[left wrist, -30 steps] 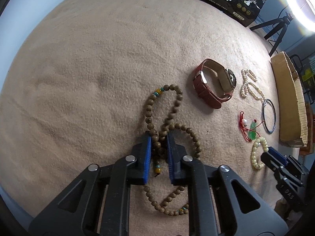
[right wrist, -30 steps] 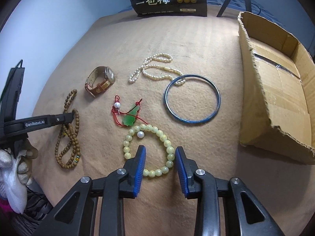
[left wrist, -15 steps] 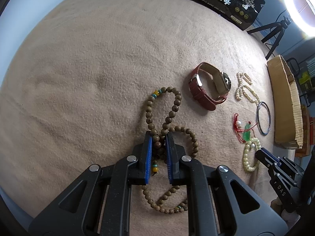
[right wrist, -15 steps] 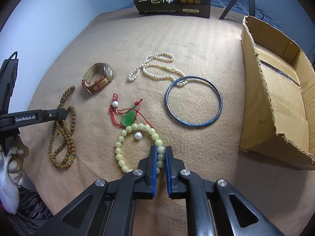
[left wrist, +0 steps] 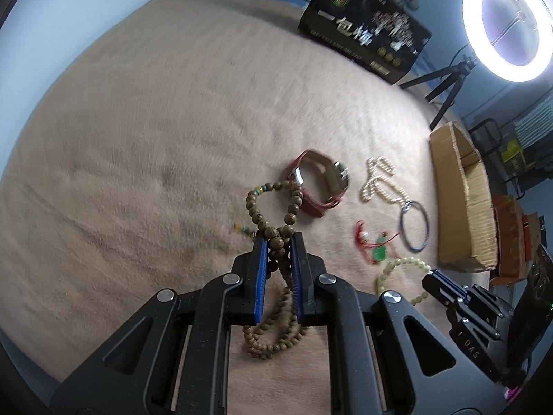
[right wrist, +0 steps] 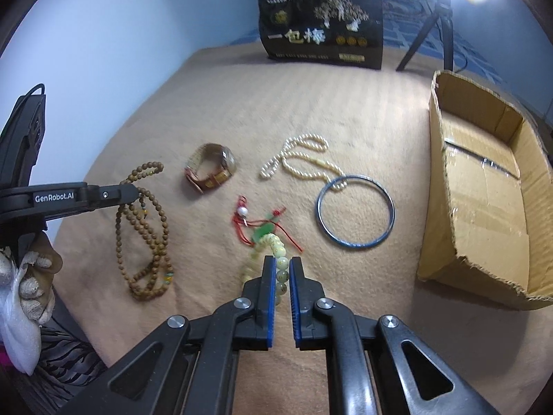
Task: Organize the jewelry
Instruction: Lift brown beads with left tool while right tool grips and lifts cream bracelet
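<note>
My left gripper [left wrist: 279,238] is shut on the brown wooden bead necklace [left wrist: 290,207] and holds it lifted, its loops hanging below; the necklace also shows in the right wrist view [right wrist: 145,238]. My right gripper [right wrist: 280,263] is shut on the pale green bead bracelet [right wrist: 279,266], raised off the cloth; the bracelet also shows in the left wrist view [left wrist: 401,266]. The open cardboard box [right wrist: 484,186] lies to the right.
On the tan cloth lie a brown-strap watch [right wrist: 211,173], a pearl necklace [right wrist: 300,162], a blue bangle [right wrist: 356,212] and a red-cord green pendant [right wrist: 259,224]. A black printed box [right wrist: 321,31] and a ring-light tripod [left wrist: 446,83] stand at the far edge.
Both grippers have closed on their beads and lifted: the left raised the wooden necklace, the right closed on the green bracelet and raised it off the cloth.
</note>
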Tool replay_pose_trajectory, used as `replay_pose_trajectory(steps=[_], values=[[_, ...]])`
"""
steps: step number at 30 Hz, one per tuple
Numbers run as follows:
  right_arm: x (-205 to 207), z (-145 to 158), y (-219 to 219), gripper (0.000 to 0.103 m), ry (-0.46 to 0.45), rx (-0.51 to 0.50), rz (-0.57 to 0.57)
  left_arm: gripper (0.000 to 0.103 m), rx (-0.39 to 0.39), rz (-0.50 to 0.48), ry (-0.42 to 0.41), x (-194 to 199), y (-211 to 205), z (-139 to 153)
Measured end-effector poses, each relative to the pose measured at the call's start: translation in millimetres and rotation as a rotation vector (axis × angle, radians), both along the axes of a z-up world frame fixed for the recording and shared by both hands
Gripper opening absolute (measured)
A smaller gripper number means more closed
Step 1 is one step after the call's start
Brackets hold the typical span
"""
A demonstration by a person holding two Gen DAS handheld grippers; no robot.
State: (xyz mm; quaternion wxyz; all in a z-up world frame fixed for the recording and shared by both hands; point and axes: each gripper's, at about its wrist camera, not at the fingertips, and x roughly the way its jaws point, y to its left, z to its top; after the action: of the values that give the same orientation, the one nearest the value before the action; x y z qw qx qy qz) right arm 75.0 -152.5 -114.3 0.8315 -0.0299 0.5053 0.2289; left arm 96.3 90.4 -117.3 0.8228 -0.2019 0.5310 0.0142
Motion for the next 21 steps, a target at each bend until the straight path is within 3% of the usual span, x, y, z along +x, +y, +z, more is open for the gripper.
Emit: replay_pose_trajectory(steps=[21], values=[[-4.7, 63.1, -29.9, 0.005, -0.162, 0.055, -0.052, 0.011, 0.013, -0.089, -0.241, -7.0, -42.1, 86.1]])
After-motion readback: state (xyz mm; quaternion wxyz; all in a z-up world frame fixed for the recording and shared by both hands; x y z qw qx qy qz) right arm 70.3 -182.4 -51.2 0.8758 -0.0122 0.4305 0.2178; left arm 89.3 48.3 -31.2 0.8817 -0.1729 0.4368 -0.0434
